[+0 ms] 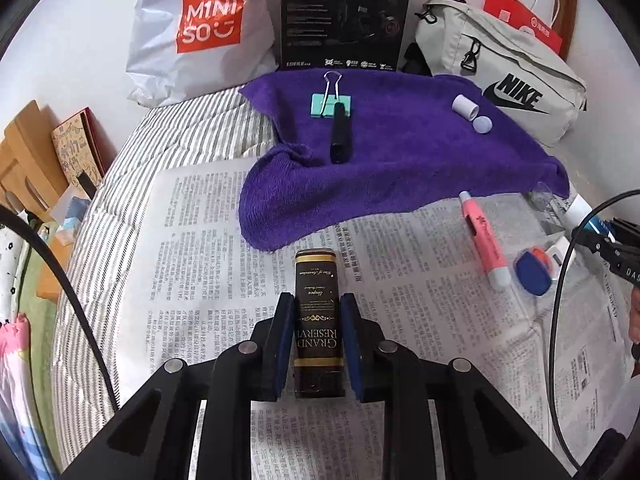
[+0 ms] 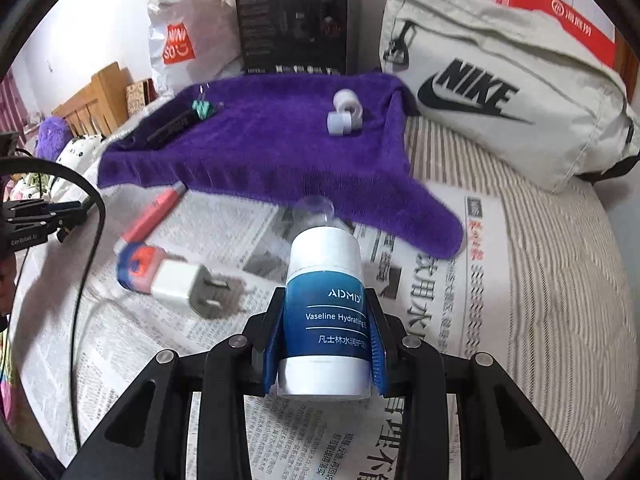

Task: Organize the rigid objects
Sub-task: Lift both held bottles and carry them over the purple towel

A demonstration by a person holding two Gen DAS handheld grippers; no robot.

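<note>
My left gripper [image 1: 317, 300] is shut on a dark "Grand Reserve" tin [image 1: 318, 312], held over the newspaper [image 1: 200, 248]. My right gripper [image 2: 325, 300] is shut on a white and blue Vaseline lotion bottle [image 2: 325, 296] with a clear cap. A purple towel [image 1: 400, 160] lies beyond, carrying a teal binder clip [image 1: 331, 103], a black pen-like stick [image 1: 340, 132] and a white tape roll [image 1: 466, 107]. A pink marker [image 1: 482, 240], a blue and orange item [image 1: 532, 270] and a white plug [image 2: 180, 284] lie on the paper.
At the back stand a Miniso bag [image 1: 200, 28], a black box [image 1: 344, 12] and a grey Nike bag [image 1: 504, 80]. The striped bedcover [image 1: 120, 184] lies under the paper. A wooden headboard [image 2: 100, 96] is at the left.
</note>
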